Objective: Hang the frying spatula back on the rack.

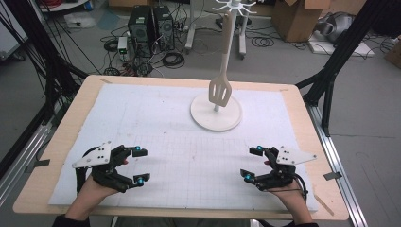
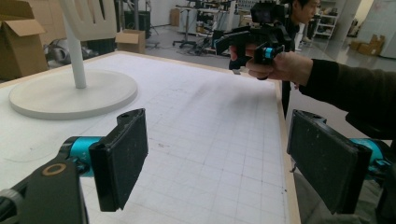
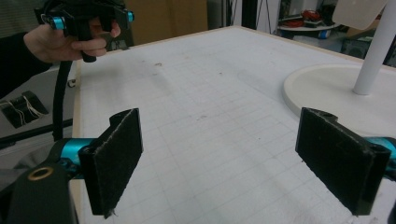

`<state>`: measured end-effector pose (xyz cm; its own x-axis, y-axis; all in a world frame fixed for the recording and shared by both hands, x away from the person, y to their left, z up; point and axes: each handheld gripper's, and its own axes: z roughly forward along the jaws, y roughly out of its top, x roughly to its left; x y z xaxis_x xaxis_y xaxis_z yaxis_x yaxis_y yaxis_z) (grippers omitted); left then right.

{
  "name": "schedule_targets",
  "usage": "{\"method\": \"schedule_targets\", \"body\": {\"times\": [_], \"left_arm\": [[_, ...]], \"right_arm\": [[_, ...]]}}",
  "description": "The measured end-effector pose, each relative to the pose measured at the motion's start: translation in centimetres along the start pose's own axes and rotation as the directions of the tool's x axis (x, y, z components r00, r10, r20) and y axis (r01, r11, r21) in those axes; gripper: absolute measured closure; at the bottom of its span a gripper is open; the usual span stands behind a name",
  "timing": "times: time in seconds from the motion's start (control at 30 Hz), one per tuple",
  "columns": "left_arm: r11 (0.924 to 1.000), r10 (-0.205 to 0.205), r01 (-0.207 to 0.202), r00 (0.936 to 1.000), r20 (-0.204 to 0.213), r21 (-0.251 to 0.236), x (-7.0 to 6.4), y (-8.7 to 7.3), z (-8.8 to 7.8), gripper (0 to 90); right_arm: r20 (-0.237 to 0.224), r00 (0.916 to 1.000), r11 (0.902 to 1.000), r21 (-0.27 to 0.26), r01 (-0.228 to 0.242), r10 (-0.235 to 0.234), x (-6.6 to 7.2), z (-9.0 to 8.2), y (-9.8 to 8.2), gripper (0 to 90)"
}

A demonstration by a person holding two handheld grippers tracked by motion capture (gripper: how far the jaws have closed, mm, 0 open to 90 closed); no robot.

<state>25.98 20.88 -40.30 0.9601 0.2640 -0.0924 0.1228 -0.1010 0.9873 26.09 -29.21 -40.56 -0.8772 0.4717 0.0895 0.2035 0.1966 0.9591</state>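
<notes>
A white slotted spatula [image 1: 220,91] hangs from a white rack [image 1: 228,33] whose round base [image 1: 216,117] stands on the far middle of the mat. My left gripper [image 1: 141,165] hovers open near the front left of the table, nothing between its pads [image 2: 122,156]. My right gripper [image 1: 251,163] is open at the front right, its pads [image 3: 114,158] wide apart and bare. Both point inward toward each other. The rack base [image 2: 70,93] lies ahead left in the left gripper view. It [image 3: 327,88] lies ahead right in the right gripper view.
A white gridded mat [image 1: 189,146] covers the wooden table [image 1: 66,123]. Beyond the far edge, computer towers [image 1: 150,24], cables and cardboard boxes [image 1: 298,19] sit on the floor. Black frame posts [image 1: 331,80] flank the table.
</notes>
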Motion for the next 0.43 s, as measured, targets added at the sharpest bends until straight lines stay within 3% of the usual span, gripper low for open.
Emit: {"method": "schedule_targets", "body": {"times": [0.43], "left_arm": [[1.0000,0.002,-0.002,0.9999,0.012,-0.001,-0.09,0.05,0.39,20.7]], "right_arm": [[-0.001,1.0000,1.0000,0.002,-0.006,0.006,-0.16,-0.01,-0.13,13.0]]}}
